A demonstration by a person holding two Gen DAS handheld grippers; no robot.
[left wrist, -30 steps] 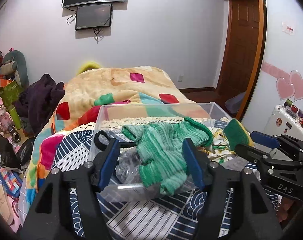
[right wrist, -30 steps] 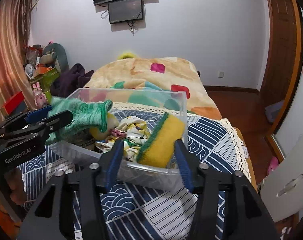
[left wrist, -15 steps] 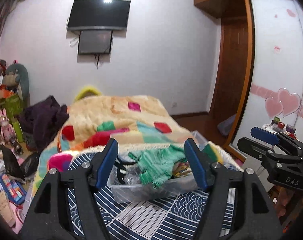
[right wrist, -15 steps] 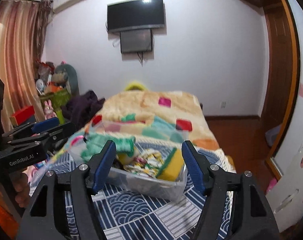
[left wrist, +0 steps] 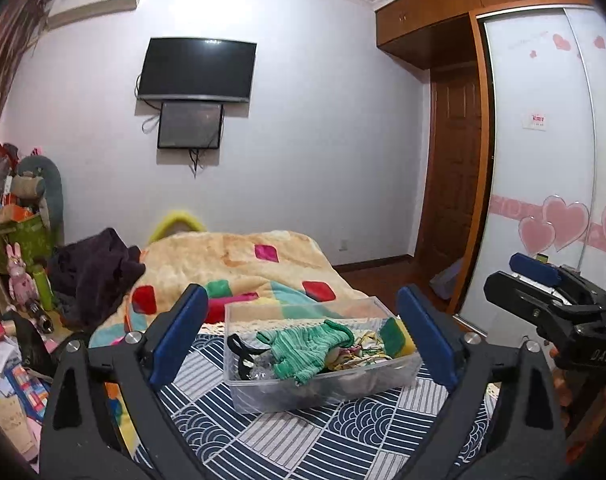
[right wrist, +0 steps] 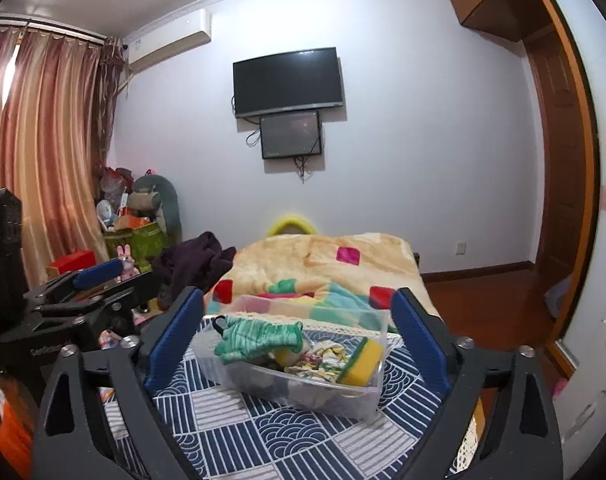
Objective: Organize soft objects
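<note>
A clear plastic bin (left wrist: 323,390) sits on the blue patterned bedspread. A green knitted cloth (left wrist: 303,346) drapes over its middle, spilling over the near rim. A yellow sponge with a green face (left wrist: 397,338) leans tilted at the right end, beside a crumpled floral cloth (right wrist: 323,358).

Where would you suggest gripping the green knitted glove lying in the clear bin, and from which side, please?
Probably from above, on the bunched middle of the green knitted glove. It lies heaped on top of the other contents of the clear bin, with its fingers drooping over the near wall. The bulk is the thickest fold to pinch, and the bin walls block a sideways approach.
</note>
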